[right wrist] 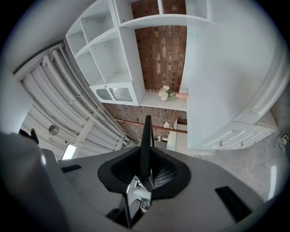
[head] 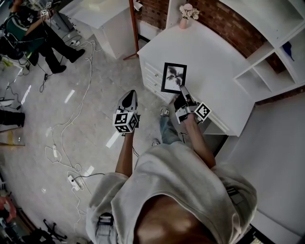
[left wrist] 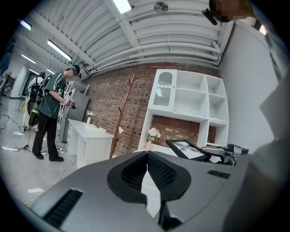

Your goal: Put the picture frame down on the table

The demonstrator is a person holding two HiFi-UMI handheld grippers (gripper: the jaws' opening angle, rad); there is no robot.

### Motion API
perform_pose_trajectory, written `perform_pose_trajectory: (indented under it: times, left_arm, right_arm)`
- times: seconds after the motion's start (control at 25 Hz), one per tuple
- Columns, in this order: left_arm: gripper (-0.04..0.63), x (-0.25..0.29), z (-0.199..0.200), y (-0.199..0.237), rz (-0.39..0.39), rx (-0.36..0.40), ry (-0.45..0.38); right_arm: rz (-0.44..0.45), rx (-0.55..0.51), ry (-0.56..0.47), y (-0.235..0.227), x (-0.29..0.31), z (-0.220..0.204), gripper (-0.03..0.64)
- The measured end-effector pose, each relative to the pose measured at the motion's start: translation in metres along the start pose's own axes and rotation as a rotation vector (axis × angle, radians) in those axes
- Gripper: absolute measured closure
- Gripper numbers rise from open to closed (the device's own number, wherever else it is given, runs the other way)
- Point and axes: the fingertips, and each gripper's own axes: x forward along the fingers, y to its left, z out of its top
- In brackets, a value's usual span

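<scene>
Well, my right gripper is shut tight on the picture frame, pinching it by its lower corner. In the right gripper view the frame's thin black edge sticks up between the pads. The frame hangs tilted over the near edge of the white table and I cannot tell if it touches. My left gripper is out over the floor, jaws together, holding nothing. Pink flowers stand at the table's far end.
</scene>
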Motion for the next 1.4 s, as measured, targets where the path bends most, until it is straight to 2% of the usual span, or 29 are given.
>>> perform_pose_trajectory:
  times: [0.6,1.16,1.4]
  left_arm:
    - [0.578,0.119,0.029,0.035,0.027,0.02,0.006]
    - [0.578,0.25,0.072,0.049,0.056,0.042,-0.004]
    - [0.578,0.306,0.088,0.053,0.058,0.061,-0.017]
  right_arm:
    - [0.021,0.023,0.026,-0.031,0.112,0.062,0.531]
    - [0.052,0.031,0.063,-0.047,0.226,0.147,0.531]
    - [0.092,0.036,0.075,-0.054,0.273,0.178,0.531]
